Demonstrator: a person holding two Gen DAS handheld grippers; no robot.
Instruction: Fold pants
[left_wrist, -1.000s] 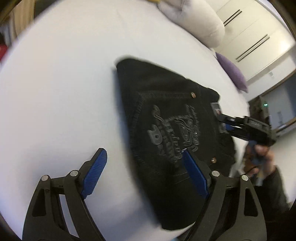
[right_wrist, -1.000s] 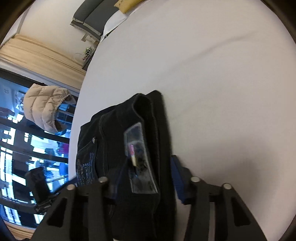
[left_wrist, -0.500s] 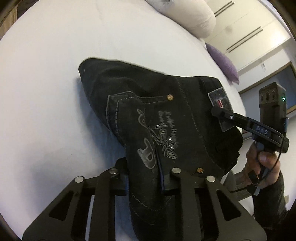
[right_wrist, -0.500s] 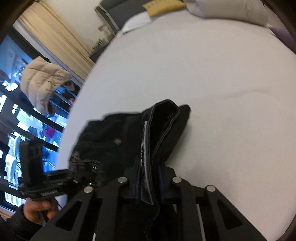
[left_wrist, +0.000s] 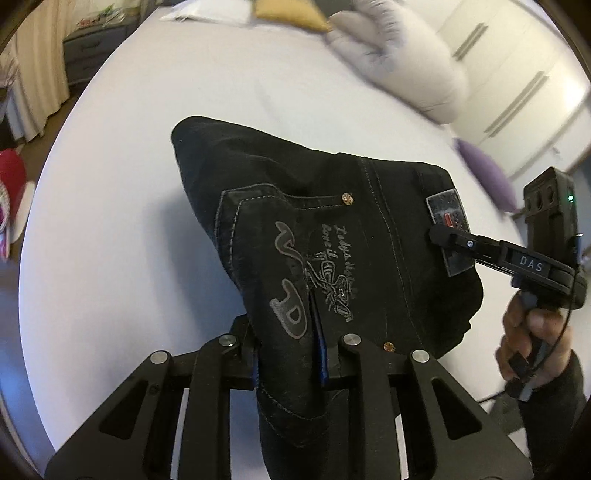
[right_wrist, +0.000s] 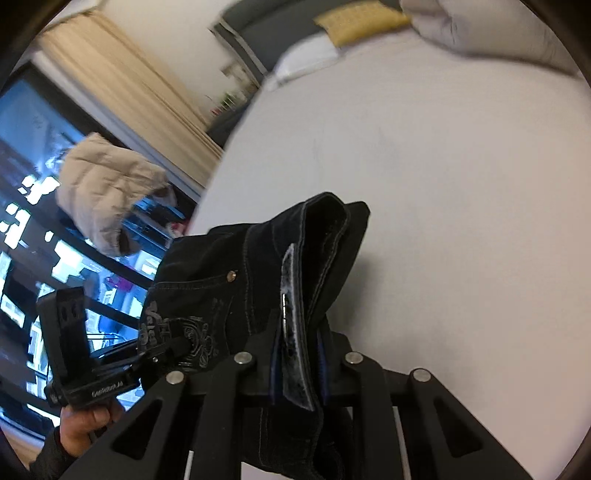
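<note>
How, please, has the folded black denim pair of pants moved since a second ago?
Yes: the black denim pants, flat a second ago, now hang above the white bed sheet, clamped by both grippers.

Bed (left_wrist: 122, 206) w/ plain white sheet carries my black pants (left_wrist: 332, 236). At far end: big white pillow (left_wrist: 413, 62), yellow cushion (left_wrist: 291, 13), purple cushion (left_wrist: 484, 173) near edge.

Soft, even indoor light falls on the white bed (left_wrist: 122, 229), and the black pants (left_wrist: 332, 229) cast a faint shadow there. The pillows (left_wrist: 402, 55) are motion-blurred, the window (right_wrist: 33, 206) glares blue-white, and fisheye curvature darkens both frames' corners.
</note>
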